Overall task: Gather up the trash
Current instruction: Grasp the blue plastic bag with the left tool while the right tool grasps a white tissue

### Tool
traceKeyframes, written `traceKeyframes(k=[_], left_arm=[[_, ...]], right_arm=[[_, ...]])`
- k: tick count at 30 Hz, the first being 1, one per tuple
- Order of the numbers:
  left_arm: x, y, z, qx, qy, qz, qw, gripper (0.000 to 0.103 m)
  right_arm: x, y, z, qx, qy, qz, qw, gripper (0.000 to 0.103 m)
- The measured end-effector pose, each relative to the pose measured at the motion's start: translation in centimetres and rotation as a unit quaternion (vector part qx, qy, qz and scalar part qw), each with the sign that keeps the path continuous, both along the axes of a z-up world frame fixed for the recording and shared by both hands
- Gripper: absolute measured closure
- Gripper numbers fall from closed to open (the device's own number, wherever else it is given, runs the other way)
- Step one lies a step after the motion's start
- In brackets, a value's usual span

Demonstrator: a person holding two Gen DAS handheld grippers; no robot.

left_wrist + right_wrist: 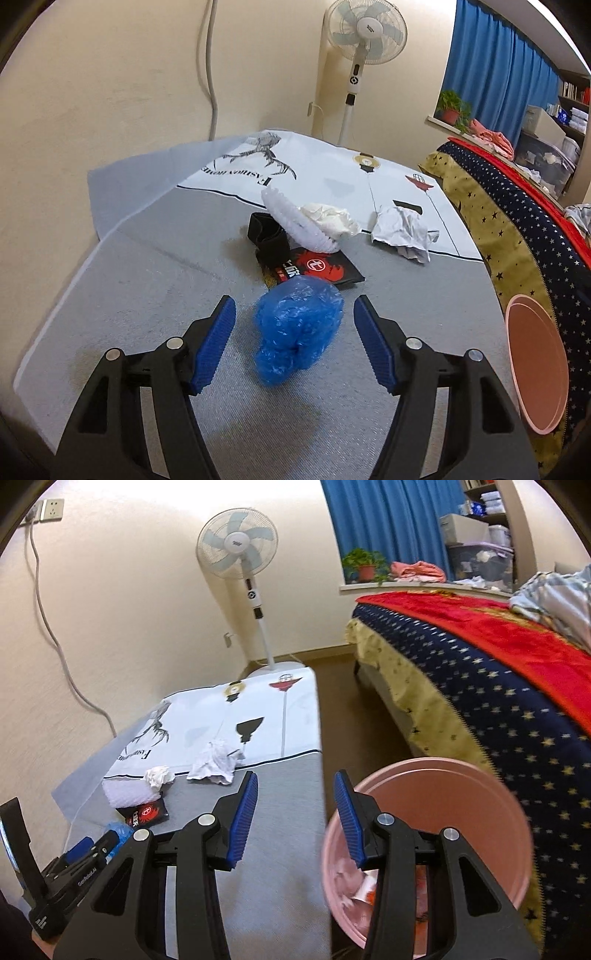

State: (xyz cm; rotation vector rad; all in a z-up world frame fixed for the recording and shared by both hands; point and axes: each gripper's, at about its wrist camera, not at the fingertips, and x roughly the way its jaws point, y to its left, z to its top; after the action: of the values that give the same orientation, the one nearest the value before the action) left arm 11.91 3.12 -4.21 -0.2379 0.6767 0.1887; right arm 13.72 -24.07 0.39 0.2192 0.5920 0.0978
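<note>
A crumpled blue plastic bag [297, 325] lies on the grey table cloth [147, 295]. My left gripper [294, 306] stands open around it, its blue pads clear of the bag on both sides. Just beyond lie a black and red packet [321, 267], a black band [267, 232], a white foam net [295, 221], a crumpled tissue [332, 219] and crumpled white paper [402, 230]. My right gripper [296, 779] is open and empty, over the table's right edge beside the pink bin [424, 775], which holds some scraps. The left gripper [98, 843] shows at the bottom left of the right wrist view.
The pink bin [535, 369] stands on the floor between the table and a bed [480, 701] with a starred blue and red cover. A standing fan [240, 554] is behind the table's far end. A wall with a hanging cable runs along the left.
</note>
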Motion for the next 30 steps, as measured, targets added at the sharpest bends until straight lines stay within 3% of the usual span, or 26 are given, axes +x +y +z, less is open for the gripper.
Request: traceKeyframes(k=[3,9,10,15,27,30], left_arm=[[0.5,0.4,-0.6,-0.016,0.012,-0.012,0.9997,0.05],[1.2,0.7,-1.4,-0.034,0.023,-0.037,0.9984,0.094],[1.3,0.9,-1.3,-0.038,0.023,-0.037,0.9983,0.097],[1.2,1.2,-0.5,-0.036,0.005,-0.027,0.999,0.098],[1.4,1.4,-0.8,-0.041,0.01,-0.03,0.9987,0.098],[1.4,1.4,-0.8,-0.04,0.01,-0.032,0.9986,0.098]], right_arm=[[1.7,1.1,-1.6,0.015,0.016,0.013,1.0,0.059],[5.5,3.2,-3.3,0.046,0.032,0.03,0.998,0.06],[6.1,3.5,-3.5,0.05,0.034,0.032,0.998,0.06],[9.5,5.4,-5.1,0.068,0.055,0.045,0.995,0.06],[16.3,8.6,-8.6,0.086,0.121,0.075,0.986,0.06],[16.6,9.0,-9.0,0.091,0.128,0.09,0.983,0.08]])
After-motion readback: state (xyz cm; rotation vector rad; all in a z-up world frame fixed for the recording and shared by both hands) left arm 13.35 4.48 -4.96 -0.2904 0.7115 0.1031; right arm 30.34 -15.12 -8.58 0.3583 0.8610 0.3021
